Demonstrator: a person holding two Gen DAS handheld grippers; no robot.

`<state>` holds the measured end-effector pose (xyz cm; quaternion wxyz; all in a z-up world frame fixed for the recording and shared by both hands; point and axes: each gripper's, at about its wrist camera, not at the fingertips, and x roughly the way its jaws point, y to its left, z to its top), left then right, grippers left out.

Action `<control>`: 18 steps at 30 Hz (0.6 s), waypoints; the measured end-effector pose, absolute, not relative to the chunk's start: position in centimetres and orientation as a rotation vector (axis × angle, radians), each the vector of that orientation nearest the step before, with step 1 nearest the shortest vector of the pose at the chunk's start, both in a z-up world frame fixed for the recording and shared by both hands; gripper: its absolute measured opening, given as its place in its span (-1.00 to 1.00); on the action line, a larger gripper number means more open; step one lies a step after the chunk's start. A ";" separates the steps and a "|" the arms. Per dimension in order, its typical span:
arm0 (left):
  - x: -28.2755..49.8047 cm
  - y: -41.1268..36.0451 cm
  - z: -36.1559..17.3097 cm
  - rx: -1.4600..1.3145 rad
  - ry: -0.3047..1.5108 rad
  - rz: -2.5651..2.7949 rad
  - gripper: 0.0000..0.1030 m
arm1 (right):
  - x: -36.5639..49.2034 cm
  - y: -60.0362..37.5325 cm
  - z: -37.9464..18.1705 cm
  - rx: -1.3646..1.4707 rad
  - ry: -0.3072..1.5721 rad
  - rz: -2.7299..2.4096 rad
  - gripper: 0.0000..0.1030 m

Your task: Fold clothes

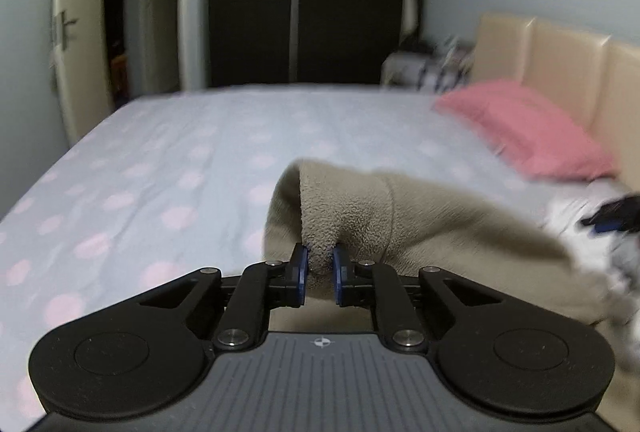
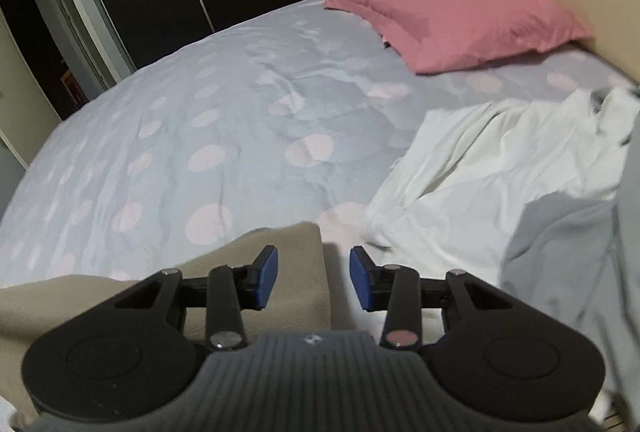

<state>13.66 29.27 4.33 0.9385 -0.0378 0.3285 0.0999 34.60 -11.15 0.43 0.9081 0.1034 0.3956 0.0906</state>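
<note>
The bed (image 1: 168, 152), under a pale blue sheet with pink dots, fills the middle of both views. A cream padded headboard (image 1: 560, 64) runs along its right side, with a pink pillow (image 1: 520, 128) lying against it at the upper right. Dark wardrobe doors (image 1: 296, 0) stand across the top of the frames.

In the left wrist view a beige fleece garment (image 1: 400, 216) rises from the lower centre and drapes off to the right. The left gripper (image 1: 319, 272) has its blue fingers (image 1: 301, 274) drawn narrow and pinched on a fold of that fleece, lifted clear of the sheet.

In the right wrist view the same beige fleece garment (image 2: 280, 272) lies at the lower left, under the left finger. The right gripper (image 2: 314, 278) holds its fingers (image 2: 360, 278) moderately apart with nothing pinched between them. A crumpled white garment (image 2: 500, 168) and a grey one (image 2: 568, 256) lie at right.
</note>
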 end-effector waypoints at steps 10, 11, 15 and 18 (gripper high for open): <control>14.4 32.2 -2.2 -0.164 0.877 0.203 -0.74 | 36.2 -8.2 -1.5 0.233 0.837 0.237 0.13; 14.2 32.3 -2.2 -0.176 0.874 0.203 -0.73 | 36.6 -8.1 -1.7 0.244 0.838 0.226 0.25; 13.9 32.5 -2.1 -0.210 0.867 0.204 -0.73 | 38.7 -7.9 -3.6 0.294 0.887 0.169 0.45; 13.8 32.1 -1.9 -0.196 0.860 0.194 -0.73 | 39.6 -8.1 -4.9 0.401 0.940 0.227 -0.13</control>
